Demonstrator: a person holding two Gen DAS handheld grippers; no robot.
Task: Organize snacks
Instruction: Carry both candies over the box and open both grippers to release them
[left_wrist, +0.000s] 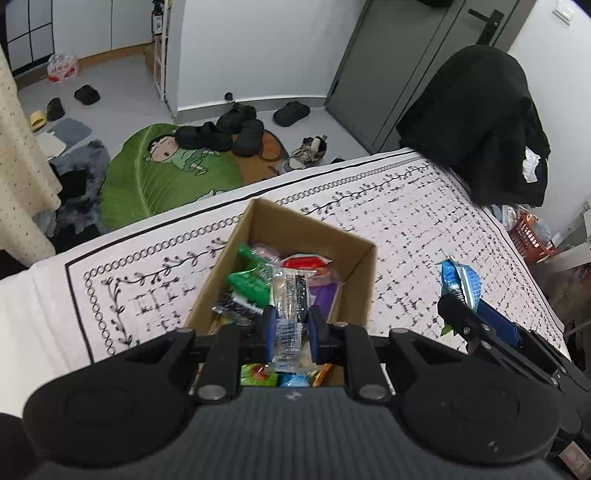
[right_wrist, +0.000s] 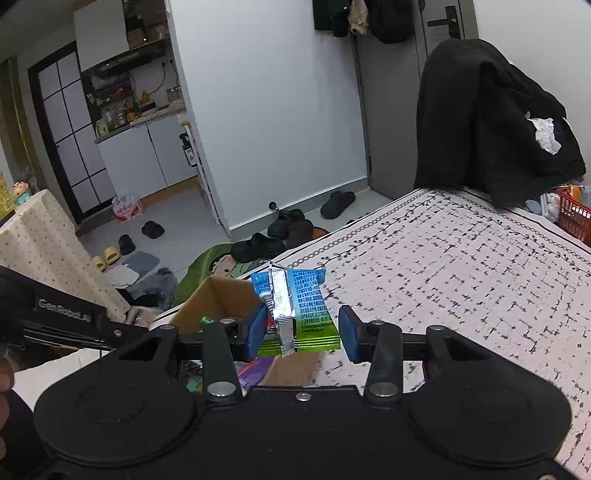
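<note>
A cardboard box (left_wrist: 360, 266) stands on the patterned cloth and holds several snack packets, green, red and purple among them. My left gripper (left_wrist: 289, 326) hangs over the box's near end, shut on a clear snack packet (left_wrist: 290, 295). My right gripper (right_wrist: 302, 330) is open, its jaws wide apart around a blue and green snack packet (right_wrist: 299, 302) that sticks up between them beside the box's right wall (right_wrist: 221, 299). The packet leans by the left finger. In the left wrist view the right gripper (left_wrist: 476, 317) and its blue packet (left_wrist: 461, 282) show to the right of the box.
The cloth-covered table (left_wrist: 424, 206) stretches right and back. A black coat (left_wrist: 476, 118) hangs over a chair at the far corner. A red basket (left_wrist: 528, 236) stands beyond the right edge. Shoes and a green leaf mat (left_wrist: 162, 177) lie on the floor.
</note>
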